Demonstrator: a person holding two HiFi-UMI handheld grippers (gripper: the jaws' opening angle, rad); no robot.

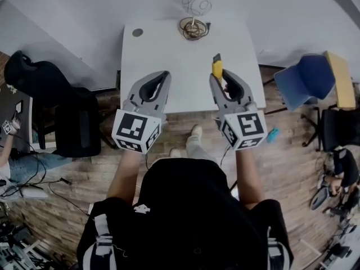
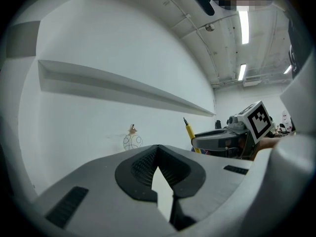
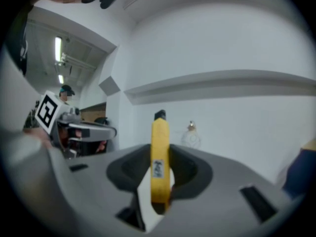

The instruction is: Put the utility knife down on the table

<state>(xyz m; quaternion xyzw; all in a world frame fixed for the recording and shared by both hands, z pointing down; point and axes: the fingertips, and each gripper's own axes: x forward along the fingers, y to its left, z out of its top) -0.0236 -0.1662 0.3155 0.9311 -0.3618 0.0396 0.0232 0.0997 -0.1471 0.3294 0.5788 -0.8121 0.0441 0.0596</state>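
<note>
The right gripper (image 1: 219,79) is clamped on the yellow utility knife (image 1: 217,68), whose black tip sticks out past the jaws toward the far side of the white table (image 1: 169,44). The knife is in the air over the table's near right part, not lying on it. The left gripper (image 1: 164,75) hangs over the table's near left part, its jaw tips closed together with nothing between them. A wire ball ornament (image 1: 195,4) stands at the table's far edge.
</note>
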